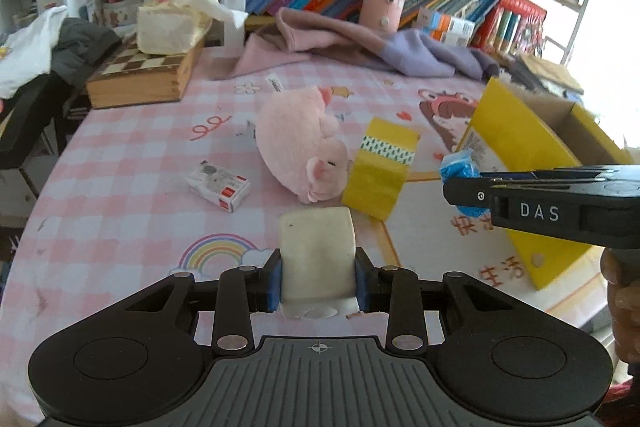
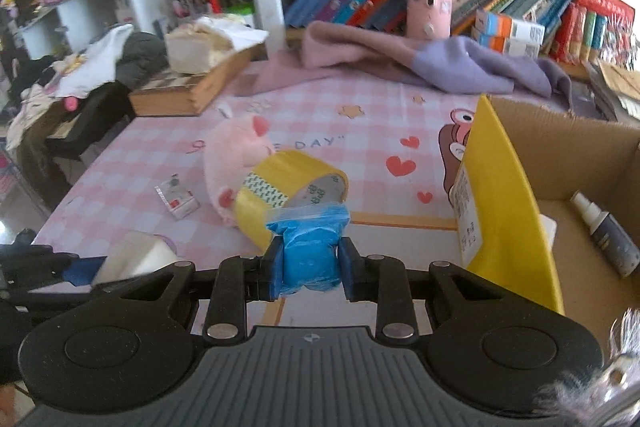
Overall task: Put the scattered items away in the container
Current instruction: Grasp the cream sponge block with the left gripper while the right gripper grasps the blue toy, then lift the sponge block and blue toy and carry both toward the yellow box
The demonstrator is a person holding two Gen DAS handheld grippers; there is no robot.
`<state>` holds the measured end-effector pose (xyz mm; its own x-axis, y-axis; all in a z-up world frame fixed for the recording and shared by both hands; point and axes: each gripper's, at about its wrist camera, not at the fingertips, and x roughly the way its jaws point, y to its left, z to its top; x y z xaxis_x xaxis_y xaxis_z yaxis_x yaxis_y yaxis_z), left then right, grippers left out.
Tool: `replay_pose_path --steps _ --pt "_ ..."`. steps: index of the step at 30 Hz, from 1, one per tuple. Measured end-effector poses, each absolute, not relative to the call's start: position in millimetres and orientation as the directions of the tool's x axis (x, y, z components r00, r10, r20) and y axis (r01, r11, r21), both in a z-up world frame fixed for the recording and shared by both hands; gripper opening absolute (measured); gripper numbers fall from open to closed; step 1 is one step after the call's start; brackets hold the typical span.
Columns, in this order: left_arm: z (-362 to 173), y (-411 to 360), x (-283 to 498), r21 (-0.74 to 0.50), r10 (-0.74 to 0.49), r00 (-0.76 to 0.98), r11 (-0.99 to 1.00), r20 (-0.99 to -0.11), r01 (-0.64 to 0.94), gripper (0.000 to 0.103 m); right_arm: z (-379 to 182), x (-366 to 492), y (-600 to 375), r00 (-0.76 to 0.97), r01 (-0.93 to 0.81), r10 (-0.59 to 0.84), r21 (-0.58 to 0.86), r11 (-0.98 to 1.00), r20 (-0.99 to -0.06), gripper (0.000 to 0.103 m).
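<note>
Cardboard box with yellow flap sits right of your clamped blue plastic packet and white foam block; clipping that flap could knock either loose.

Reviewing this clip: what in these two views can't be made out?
- Cardboard box interior: the left wrist view's yellow flap hides it; the right wrist view cuts it off at the edge, showing only a spray bottle.
- White block in the left hand-held gripper: its identity is unclear; blurred in the right wrist view.
- Small white packet: print too small.
- Blue bundle in the right hand-held gripper: contents unreadable.
</note>
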<state>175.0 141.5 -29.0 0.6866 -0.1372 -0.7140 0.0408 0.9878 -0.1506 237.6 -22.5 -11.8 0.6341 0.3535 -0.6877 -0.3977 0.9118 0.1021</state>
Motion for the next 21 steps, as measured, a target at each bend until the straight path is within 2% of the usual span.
replay_pose_path --steps 11,21 --pt "9.5 140.7 108.6 -0.204 -0.201 0.721 0.975 -0.663 0.084 0.032 26.7 172.4 -43.9 0.627 -0.479 0.403 0.079 0.874 -0.666 0.026" --pt "25.2 128.0 51.8 -0.262 -0.282 0.722 0.954 -0.632 0.143 0.031 40.6 107.0 -58.2 0.614 -0.455 0.406 0.117 0.883 -0.677 0.026"
